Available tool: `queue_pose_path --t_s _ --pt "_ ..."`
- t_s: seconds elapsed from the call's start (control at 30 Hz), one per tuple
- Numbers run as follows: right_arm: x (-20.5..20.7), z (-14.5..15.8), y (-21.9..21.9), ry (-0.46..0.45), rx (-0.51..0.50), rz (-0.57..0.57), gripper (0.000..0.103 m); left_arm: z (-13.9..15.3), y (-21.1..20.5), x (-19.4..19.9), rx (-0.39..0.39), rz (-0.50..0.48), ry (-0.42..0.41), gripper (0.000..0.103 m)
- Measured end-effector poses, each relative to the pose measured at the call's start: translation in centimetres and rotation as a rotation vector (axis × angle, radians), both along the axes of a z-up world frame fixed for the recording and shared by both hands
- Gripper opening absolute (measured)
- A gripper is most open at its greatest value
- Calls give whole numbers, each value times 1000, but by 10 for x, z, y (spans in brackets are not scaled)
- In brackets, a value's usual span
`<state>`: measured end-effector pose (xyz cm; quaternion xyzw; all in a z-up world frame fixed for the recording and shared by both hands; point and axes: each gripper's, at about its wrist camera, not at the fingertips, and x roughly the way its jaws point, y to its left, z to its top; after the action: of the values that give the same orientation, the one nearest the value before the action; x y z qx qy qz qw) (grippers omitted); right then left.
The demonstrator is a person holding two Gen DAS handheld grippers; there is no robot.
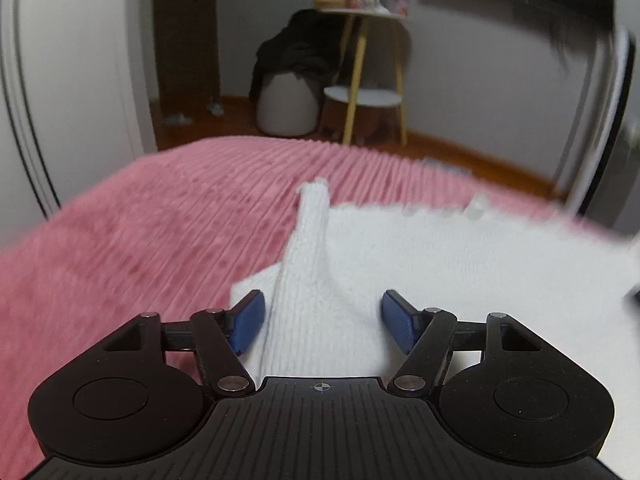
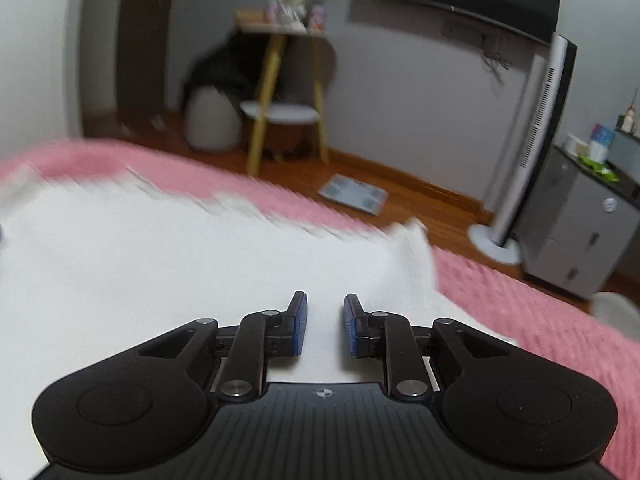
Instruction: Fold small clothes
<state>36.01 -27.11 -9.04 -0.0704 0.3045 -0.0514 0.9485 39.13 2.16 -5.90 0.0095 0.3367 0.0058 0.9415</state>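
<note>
A white knitted garment [image 1: 420, 256] lies on a pink ribbed bedspread [image 1: 140, 232]. In the left wrist view one narrow sleeve [image 1: 310, 240] runs away from me over the garment's left edge. My left gripper [image 1: 323, 312] is open, its blue pads either side of the sleeve's near end, just above the cloth. In the right wrist view the garment [image 2: 160, 264] fills the left and middle, with a raised corner [image 2: 414, 240] at its right edge. My right gripper [image 2: 325, 314] is partly open and empty, low over the white cloth.
Beyond the bed's far edge lie a wooden floor, a yellow-legged side table [image 2: 284, 92], a grey pouf [image 2: 212, 120] with dark clothes on it, a bathroom scale [image 2: 354, 198], a tower fan [image 2: 524, 148] and a grey cabinet [image 2: 584, 232].
</note>
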Motion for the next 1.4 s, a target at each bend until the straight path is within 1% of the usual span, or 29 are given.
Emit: queue_pose_path --t_s 0.07,0.1,0.17,0.2,0.23,0.27,0.33,0.4,0.43,0.47,0.5,0.53,0.6,0.63,0.7,0.73,0.77,0.8,0.83,0.9,0.97,1.03,1.07,1.13,1.17,1.2,1.23,1.27,1.4 --pt "-1 -6 -12 -35 -34 25 16 -10 -4 7 53 -7 -21 79" --pt "-1 -8 -16 -48 -46 23 16 -14 -3 10 63 -7 -35 81" --pt "2 -8 -27 -57 -7 5 16 -19 5 17 44 18 -37 97" --pt "3 -8 -32 -61 5 -1 16 -20 12 20 5 47 -22 99" --pt "4 -9 -35 -68 10 -2 16 -20 20 22 -47 58 -11 99" --pt "4 -10 -37 -74 17 0 16 -17 25 20 -74 66 -10 99" --pt "3 -9 -38 -82 25 -3 16 -8 32 10 -84 92 -3 99" --pt "-7 1 -32 -85 -1 -27 17 3 42 -11 -107 119 -5 98" --pt "-19 9 -27 -94 -7 -40 21 8 48 -25 -134 114 -19 98" --pt "-34 16 -26 -111 22 -39 24 11 53 -38 -160 95 -22 98" --pt "-51 21 -27 -122 73 -33 30 13 55 -46 -175 76 -14 98" --pt "-68 24 -28 -128 118 -29 30 12 55 -53 -176 56 2 98" --pt "-95 21 -30 -115 147 -34 30 4 53 -55 -136 34 50 98" --pt "-102 16 -31 -100 143 -47 30 -1 52 -54 -115 34 59 99" --pt "-109 3 -35 -73 99 -69 31 -5 61 -51 -151 52 64 100" --pt "-111 -1 -39 -74 71 -82 39 -4 64 -51 -163 80 62 100" --pt "-112 -5 -46 -76 70 -92 45 -1 68 -53 -170 107 58 100" --pt "-112 -5 -54 -69 99 -117 49 3 72 -57 -173 132 52 99" --pt "-114 -2 -60 -61 131 -142 49 7 76 -63 -184 140 48 98" --pt "-119 12 -63 -57 159 -221 49 12 86 -73 -248 117 55 98" --pt "-131 24 -59 -69 222 -283 48 11 94 -80 -360 85 107 98" --pt "-146 29 -47 -71 320 -269 47 6 98 -82 -469 58 168 98" --pt "-153 28 -39 -67 360 -246 47 3 98 -82 -498 51 184 98" --pt "-164 25 -20 -51 378 -181 47 -1 98 -83 -530 46 198 95" --pt "-167 23 -10 -43 367 -149 47 -1 99 -85 -540 58 192 87" --pt "-169 22 -4 -31 361 -123 47 -2 100 -86 -554 64 191 81" --pt "-170 22 0 -21 360 -105 47 -3 103 -86 -576 63 200 64" --pt "-171 23 2 -16 363 -99 47 -4 104 -88 -599 63 218 52" --pt "-172 29 7 -13 379 -108 47 -8 108 -83 -659 67 238 51"
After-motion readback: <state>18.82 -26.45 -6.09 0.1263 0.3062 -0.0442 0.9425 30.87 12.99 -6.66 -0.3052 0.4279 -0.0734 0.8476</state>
